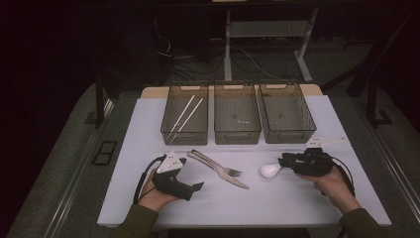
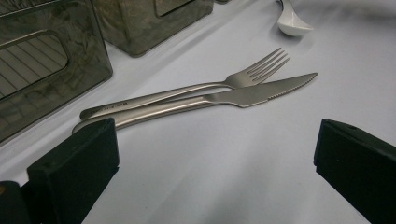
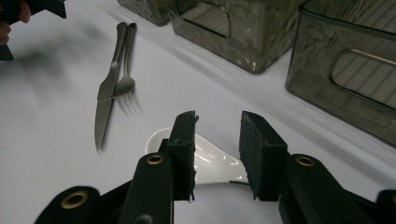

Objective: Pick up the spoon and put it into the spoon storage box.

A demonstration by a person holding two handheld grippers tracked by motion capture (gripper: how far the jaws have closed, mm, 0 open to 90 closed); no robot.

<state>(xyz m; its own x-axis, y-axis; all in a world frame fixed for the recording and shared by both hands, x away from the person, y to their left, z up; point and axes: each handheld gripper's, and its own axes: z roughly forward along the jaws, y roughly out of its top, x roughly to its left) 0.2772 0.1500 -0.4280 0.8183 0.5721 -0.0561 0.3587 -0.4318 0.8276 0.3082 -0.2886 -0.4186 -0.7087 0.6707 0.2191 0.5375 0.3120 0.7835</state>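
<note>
A steel fork [image 1: 218, 167] and knife [image 1: 234, 180] lie side by side in the middle of the white mat [image 1: 277, 203]. To their right lies a white spoon [image 1: 270, 170]. My right gripper [image 1: 284, 160] is low over the spoon's handle end. In the right gripper view its jaws [image 3: 217, 126] stand partly apart on either side of the spoon [image 3: 210, 156], not pressed on it. My left gripper [image 1: 190, 174] rests left of the cutlery, wide open and empty. In the left gripper view the fork [image 2: 252, 74] and knife [image 2: 252, 95] lie just past the open gripper [image 2: 217, 154].
Three dark see-through bins stand in a row at the back of the mat: left [image 1: 184, 135], middle [image 1: 237, 135], right [image 1: 289, 135]. Two pale chopsticks [image 1: 187, 111] lie in the left bin. Table legs and cables are beyond the table.
</note>
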